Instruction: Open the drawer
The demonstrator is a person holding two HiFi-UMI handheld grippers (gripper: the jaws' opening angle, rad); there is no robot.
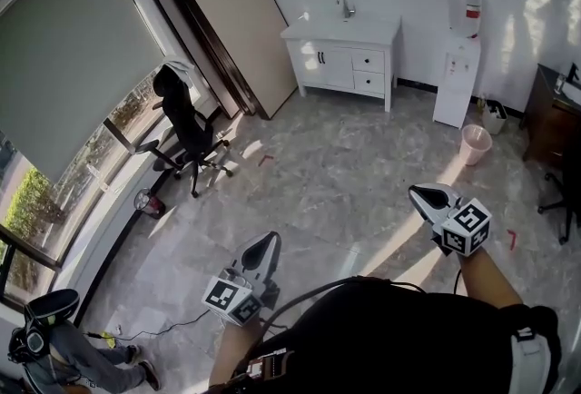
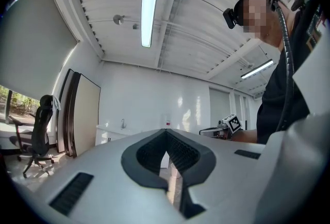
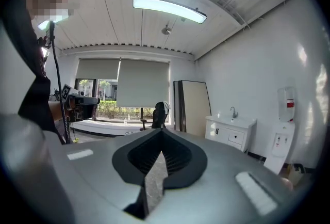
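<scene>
A white sink cabinet [image 1: 345, 52] stands against the far wall, across the floor from me. Its two small drawers [image 1: 368, 71] sit one above the other at its right side, both closed. The cabinet also shows in the right gripper view [image 3: 233, 132] and, small, in the left gripper view [image 2: 111, 132]. My left gripper [image 1: 266, 244] is held low over the floor, shut with nothing in it [image 2: 167, 133]. My right gripper [image 1: 428, 195] is held further right, also shut and empty [image 3: 161, 133]. Both point level toward the far side of the room, well short of the cabinet.
A black office chair [image 1: 186, 124] stands by the window at left. A large panel [image 1: 231, 24] leans on the wall left of the cabinet. A water dispenser [image 1: 458, 56], a pink bin [image 1: 475, 143] and a dark desk [image 1: 549, 115] are at right. A person [image 1: 64, 351] sits at bottom left.
</scene>
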